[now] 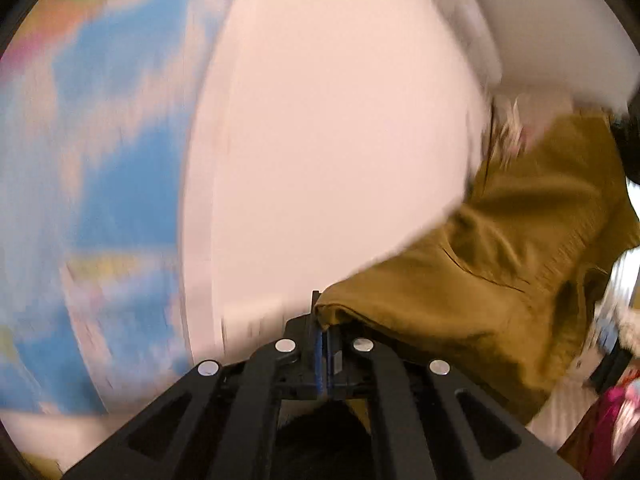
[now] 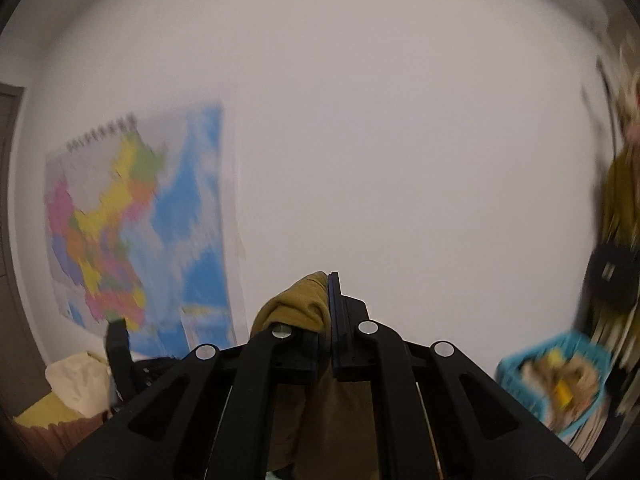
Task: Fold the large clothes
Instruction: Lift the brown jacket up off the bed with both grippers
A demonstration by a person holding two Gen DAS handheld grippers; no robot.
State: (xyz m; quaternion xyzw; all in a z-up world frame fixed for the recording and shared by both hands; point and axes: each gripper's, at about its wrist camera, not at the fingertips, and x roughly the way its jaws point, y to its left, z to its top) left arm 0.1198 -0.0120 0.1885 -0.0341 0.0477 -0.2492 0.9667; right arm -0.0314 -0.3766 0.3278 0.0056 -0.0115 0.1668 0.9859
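A large mustard-olive garment [image 1: 500,260] hangs lifted in front of a pale wall and stretches away to the right in the left wrist view. My left gripper [image 1: 322,316] is shut on one edge of it, the cloth pinched between the blue pads. In the right wrist view my right gripper [image 2: 329,300] is shut on another bunched part of the garment [image 2: 298,304]. More of that cloth hangs down under the jaws. Both views are blurred by motion.
A coloured wall map [image 2: 140,220] hangs on the white wall, also blurred in the left wrist view as the wall map [image 1: 100,160]. A blue basket [image 2: 556,376] with things in it sits at lower right. Cream cloth [image 2: 76,384] lies at lower left.
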